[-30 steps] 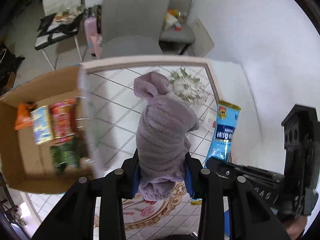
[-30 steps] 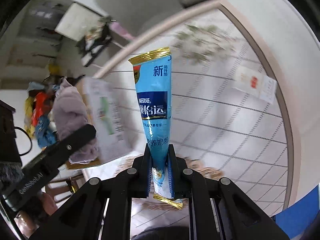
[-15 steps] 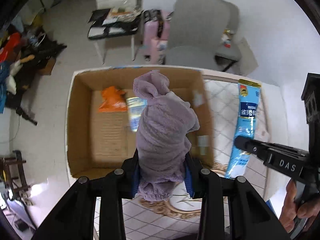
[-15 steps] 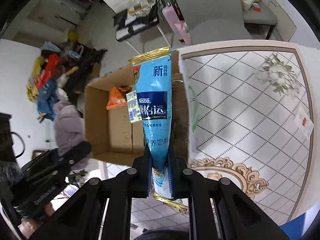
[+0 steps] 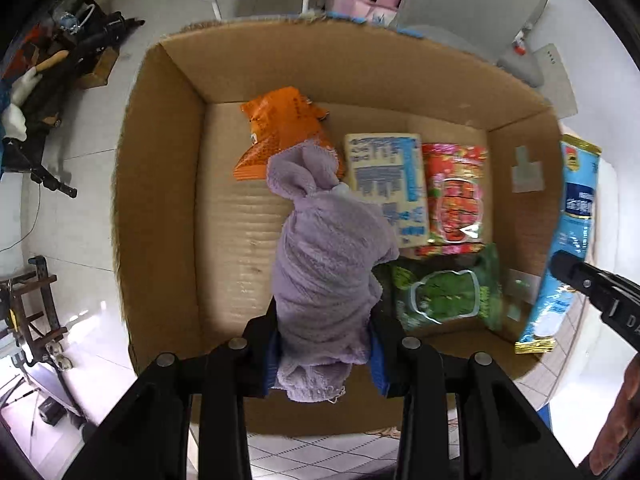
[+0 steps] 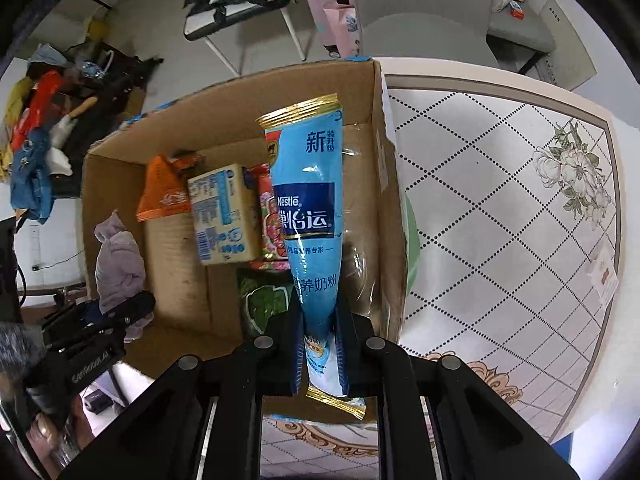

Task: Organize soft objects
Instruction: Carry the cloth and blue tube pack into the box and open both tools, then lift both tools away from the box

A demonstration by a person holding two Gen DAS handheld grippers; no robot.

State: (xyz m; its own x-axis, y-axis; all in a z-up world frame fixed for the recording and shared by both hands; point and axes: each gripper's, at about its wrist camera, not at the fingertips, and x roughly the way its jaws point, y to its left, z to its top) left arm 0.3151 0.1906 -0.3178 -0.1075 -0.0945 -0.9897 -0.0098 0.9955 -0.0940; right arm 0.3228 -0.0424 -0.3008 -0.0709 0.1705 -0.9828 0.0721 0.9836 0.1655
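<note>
My left gripper (image 5: 325,344) is shut on a knotted purple cloth (image 5: 324,264) and holds it over the open cardboard box (image 5: 160,200). My right gripper (image 6: 320,344) is shut on a blue Nestle milk powder pouch (image 6: 312,216), held upright over the box's right side. The pouch also shows in the left wrist view (image 5: 568,232), and the cloth in the right wrist view (image 6: 120,264). In the box lie an orange packet (image 5: 284,132), a pale blue-printed pack (image 5: 388,184), a red packet (image 5: 456,192) and a green packet (image 5: 444,292).
The box stands on the floor against the left edge of a table with a tiled-pattern cloth (image 6: 500,200). Grey chairs (image 6: 420,8), a pink suitcase (image 6: 332,0) and floor clutter (image 6: 48,120) lie beyond the box.
Both grippers have swung left from over the table to above the box, each still holding its object. The box now fills both views.
</note>
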